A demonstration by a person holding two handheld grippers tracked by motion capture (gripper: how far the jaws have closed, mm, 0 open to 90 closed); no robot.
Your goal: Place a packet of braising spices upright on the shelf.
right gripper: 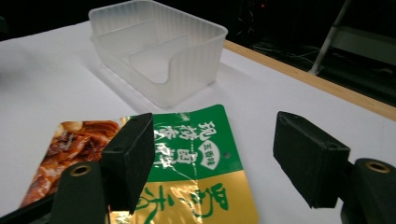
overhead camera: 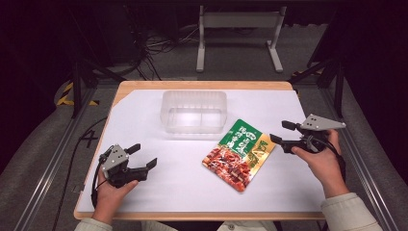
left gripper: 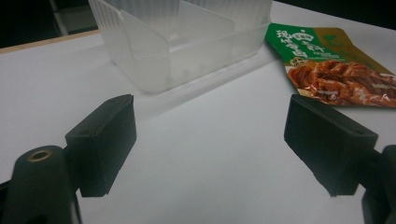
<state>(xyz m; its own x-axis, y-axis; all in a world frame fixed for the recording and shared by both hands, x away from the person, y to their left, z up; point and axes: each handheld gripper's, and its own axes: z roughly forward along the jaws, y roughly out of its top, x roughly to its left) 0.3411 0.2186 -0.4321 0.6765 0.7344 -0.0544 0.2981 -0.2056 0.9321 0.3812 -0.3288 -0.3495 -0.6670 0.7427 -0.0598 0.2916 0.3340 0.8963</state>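
A flat food pouch point(overhead camera: 239, 154), green and gold with a picture of red braised meat, lies on the white table right of centre; it also appears as the pouch point(left gripper: 336, 70) and the pouch point(right gripper: 187, 158). My right gripper point(overhead camera: 282, 131) hovers just right of the pouch's upper corner, open, with nothing between its jaws; the gap point(right gripper: 212, 158) looks down on the pouch's green end. My left gripper point(overhead camera: 143, 155) rests at the front left, open and empty, as the left gripper point(left gripper: 210, 144) view confirms.
A clear plastic container point(overhead camera: 194, 111) with an inner divider stands at the table's back centre, just behind the pouch, and shows as the container point(left gripper: 182, 42) and the container point(right gripper: 154, 51). White sheet point(overhead camera: 183, 183) covers the tabletop; wooden edge point(right gripper: 303, 77) runs behind.
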